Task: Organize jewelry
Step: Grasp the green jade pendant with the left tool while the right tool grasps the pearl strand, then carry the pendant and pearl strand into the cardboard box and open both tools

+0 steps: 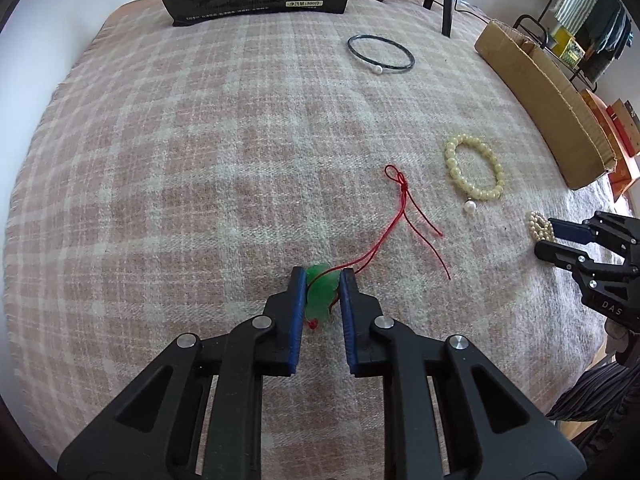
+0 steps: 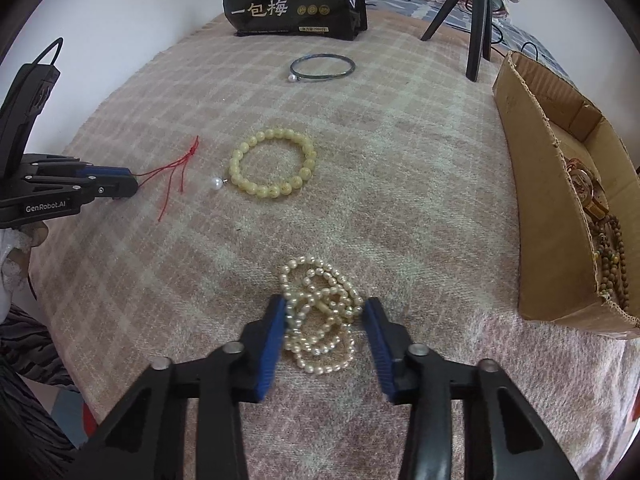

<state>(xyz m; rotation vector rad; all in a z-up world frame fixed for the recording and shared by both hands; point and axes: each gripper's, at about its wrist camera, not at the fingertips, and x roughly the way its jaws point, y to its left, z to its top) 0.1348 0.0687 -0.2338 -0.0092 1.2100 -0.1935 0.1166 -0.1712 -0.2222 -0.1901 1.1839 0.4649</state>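
Jaws of the left gripper (image 1: 323,286) clamp a green pendant (image 1: 320,296) with trailing red cord (image 1: 404,208); right gripper (image 2: 325,312) jaws stand open around a tangled pearl strand (image 2: 320,312), near centre on the plaid blanket (image 2: 400,184).

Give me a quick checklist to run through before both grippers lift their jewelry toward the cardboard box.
1. Left gripper closed on the green pendant: ok.
2. Red cord free of the yellow bead bracelet: ok, they lie apart.
3. Right gripper closed on the pearl strands: not ok, the jaws straddle the pile with gaps.
4. All pearl loops between the fingers: not ok, some lie outside.
5. Cardboard box has room: cannot tell, beads already inside.
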